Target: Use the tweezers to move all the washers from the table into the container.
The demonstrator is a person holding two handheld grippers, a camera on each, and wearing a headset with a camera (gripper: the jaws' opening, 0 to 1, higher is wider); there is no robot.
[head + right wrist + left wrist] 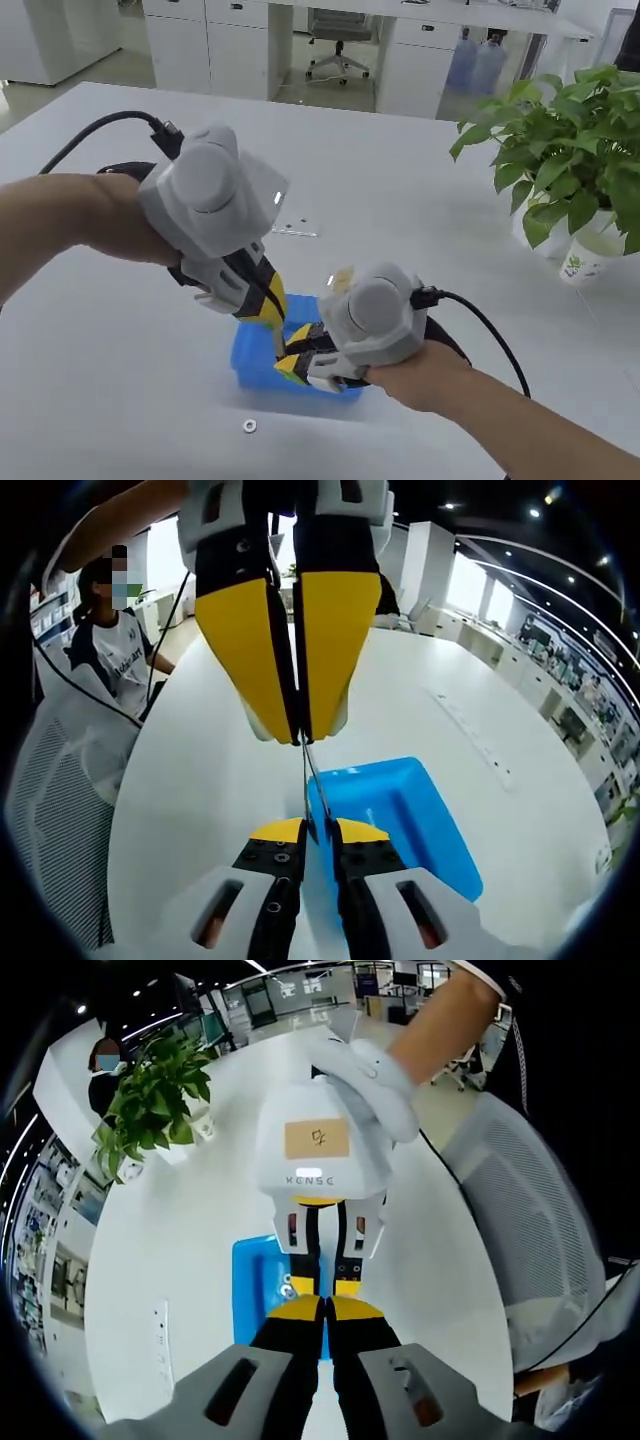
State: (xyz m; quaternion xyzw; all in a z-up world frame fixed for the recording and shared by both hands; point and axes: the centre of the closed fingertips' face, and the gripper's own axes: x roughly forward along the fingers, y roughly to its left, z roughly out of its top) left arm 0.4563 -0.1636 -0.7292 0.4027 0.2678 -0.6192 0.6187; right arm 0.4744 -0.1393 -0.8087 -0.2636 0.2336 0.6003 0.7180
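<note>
Thin metal tweezers point(309, 780) gripped from both ends over blue plastic container point(420, 820)
Left gripper point(298, 735) and right gripper point(310, 832) jaws both pinch them narrowly; a mistimed release risks a drop. Small silver washer point(249, 426) lies on white surface point(400, 200).

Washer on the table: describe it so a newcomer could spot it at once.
The white table carries a blue container. Just off its near side, toward the person, lies the washer. It is a small pale ring, alone on bare tabletop, not touching the container.
</note>
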